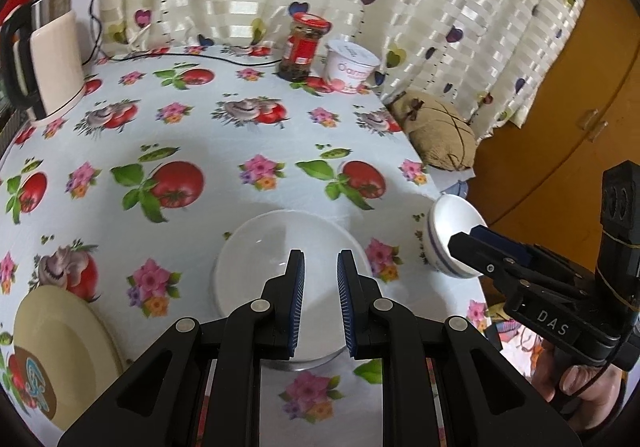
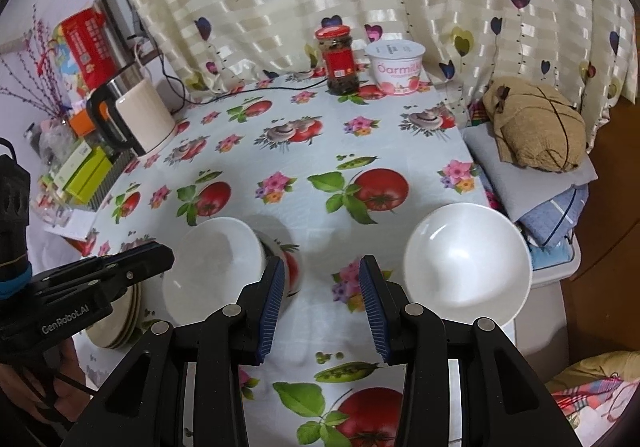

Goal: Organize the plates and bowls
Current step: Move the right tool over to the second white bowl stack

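My left gripper hangs with jaws narrowly parted and empty over the wide white bowl, which sits just beyond its fingertips. My right gripper is also parted and empty; the smaller bowl stands right of its fingers, at the table edge. The stacked plates lie off to the left gripper's left. These look like glazed ceramic: stiff, slick, breakable, so I'd pinch a rim. Both bowls appear empty. The jar and yogurt tub stay far ahead.
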The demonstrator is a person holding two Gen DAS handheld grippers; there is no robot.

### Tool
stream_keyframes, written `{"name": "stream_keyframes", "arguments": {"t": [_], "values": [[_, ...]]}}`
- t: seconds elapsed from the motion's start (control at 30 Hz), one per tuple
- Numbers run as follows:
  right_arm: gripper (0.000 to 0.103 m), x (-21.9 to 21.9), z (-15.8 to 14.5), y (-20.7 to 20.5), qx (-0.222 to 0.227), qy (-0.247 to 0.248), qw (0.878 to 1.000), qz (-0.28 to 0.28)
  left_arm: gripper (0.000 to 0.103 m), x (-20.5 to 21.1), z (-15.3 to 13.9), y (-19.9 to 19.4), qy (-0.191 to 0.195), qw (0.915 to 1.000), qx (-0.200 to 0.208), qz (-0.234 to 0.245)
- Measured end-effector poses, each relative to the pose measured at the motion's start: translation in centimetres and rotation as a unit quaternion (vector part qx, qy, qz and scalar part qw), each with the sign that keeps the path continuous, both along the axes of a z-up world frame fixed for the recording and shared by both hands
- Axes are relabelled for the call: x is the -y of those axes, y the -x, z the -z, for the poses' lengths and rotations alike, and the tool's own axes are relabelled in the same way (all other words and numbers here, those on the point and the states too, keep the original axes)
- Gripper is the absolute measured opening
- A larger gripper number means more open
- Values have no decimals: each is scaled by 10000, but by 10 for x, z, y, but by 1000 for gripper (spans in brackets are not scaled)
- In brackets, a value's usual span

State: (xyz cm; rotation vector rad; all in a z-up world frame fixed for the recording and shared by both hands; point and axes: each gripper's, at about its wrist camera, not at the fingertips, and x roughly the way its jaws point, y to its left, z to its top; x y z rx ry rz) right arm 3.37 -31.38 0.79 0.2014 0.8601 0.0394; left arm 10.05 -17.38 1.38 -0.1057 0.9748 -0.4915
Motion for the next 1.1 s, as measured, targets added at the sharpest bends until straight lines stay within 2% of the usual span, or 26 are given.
{"name": "stream_keyframes", "arguments": {"t": [0.57, 1.1], "values": [[39, 50, 2, 13, 32, -2, 9987, 511, 18, 71, -4, -4, -44, 9975, 19, 699], [40, 83, 12, 21, -27, -61, 9966, 821, 18, 108, 9, -10, 64, 9957, -202, 902]]}}
